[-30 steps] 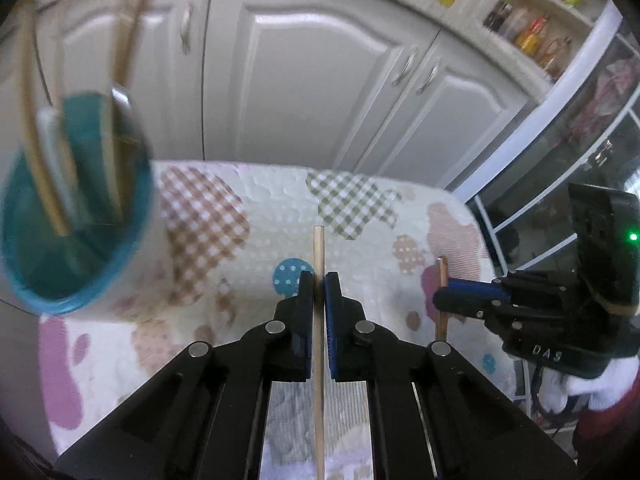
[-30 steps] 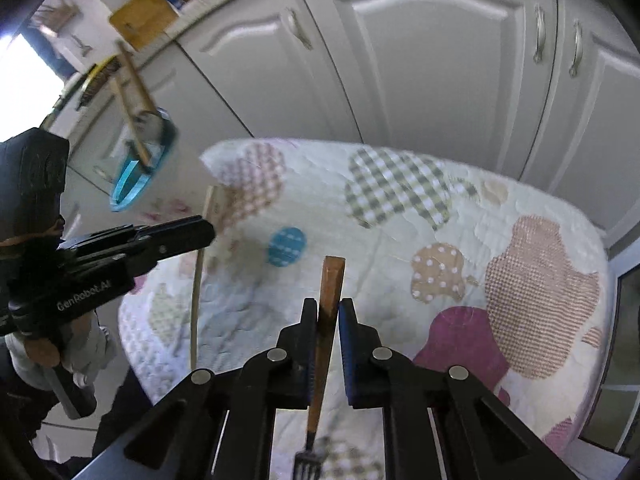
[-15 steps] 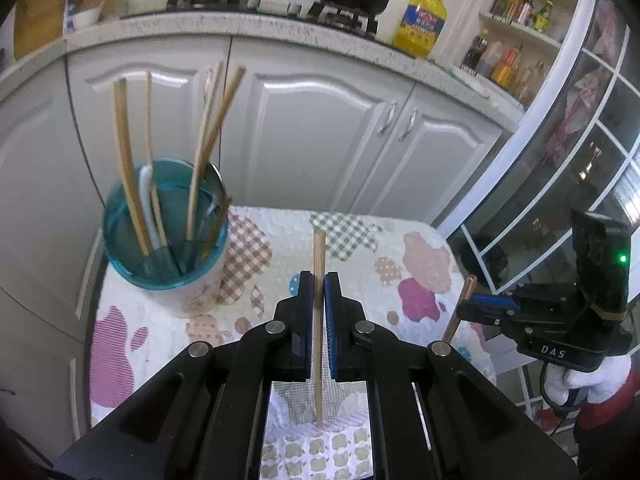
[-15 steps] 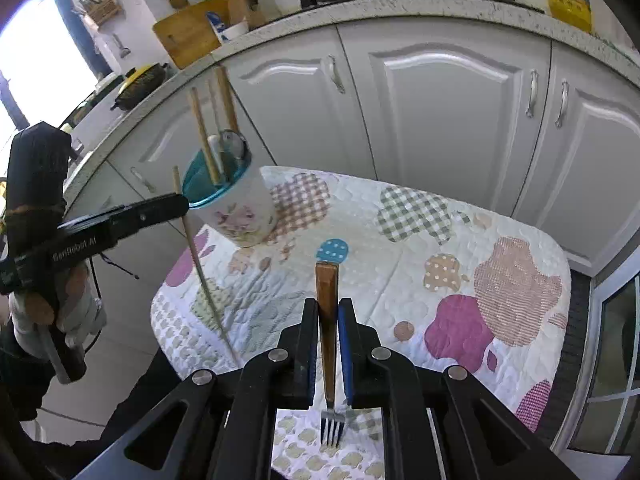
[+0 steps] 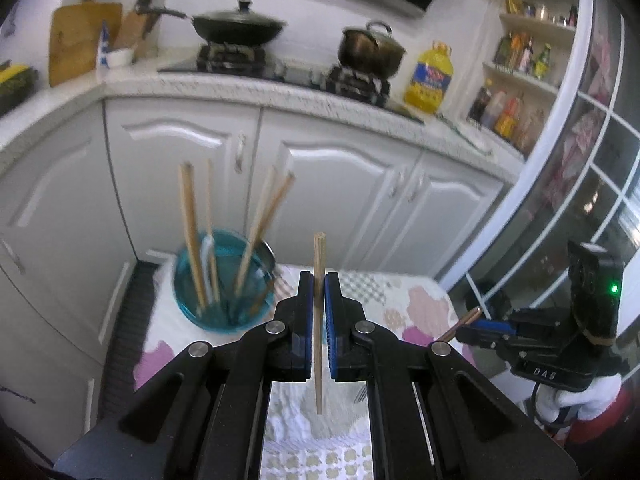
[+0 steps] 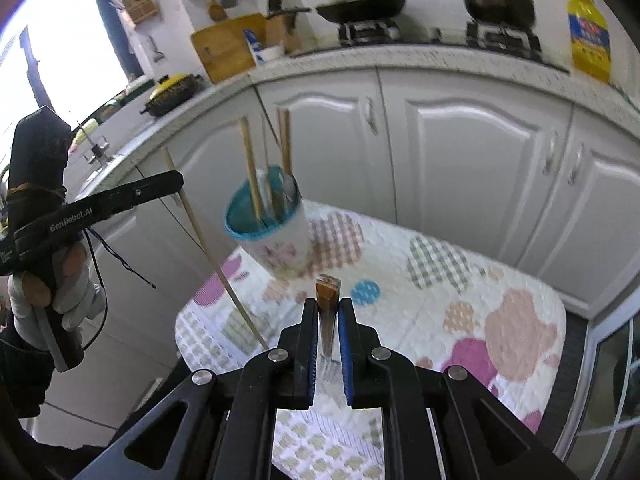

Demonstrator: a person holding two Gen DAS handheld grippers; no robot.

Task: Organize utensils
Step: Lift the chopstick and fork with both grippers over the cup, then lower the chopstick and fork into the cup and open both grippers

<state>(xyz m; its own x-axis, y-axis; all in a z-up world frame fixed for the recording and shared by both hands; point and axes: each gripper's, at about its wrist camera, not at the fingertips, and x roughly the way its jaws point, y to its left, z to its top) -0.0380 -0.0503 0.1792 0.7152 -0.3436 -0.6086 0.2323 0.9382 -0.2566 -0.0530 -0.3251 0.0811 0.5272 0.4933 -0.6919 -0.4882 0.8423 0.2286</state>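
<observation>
The left gripper [image 5: 319, 300] is clamping a wooden chopstick [image 5: 318, 320] upright between its jaws, while the right gripper [image 6: 328, 320] is pinching a wooden-handled fork [image 6: 327, 312] tines-down.

Black grippers, blue pads, white gloves

Left gripper [image 5: 319, 284] and right gripper [image 6: 328, 312] have silver screws; the bodies read "GenRobot.AI" and "DAS", with one green light.

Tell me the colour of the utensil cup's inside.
Teal-blue inside the utensil cup, white floral outside; the right wrist view shows it best.
</observation>
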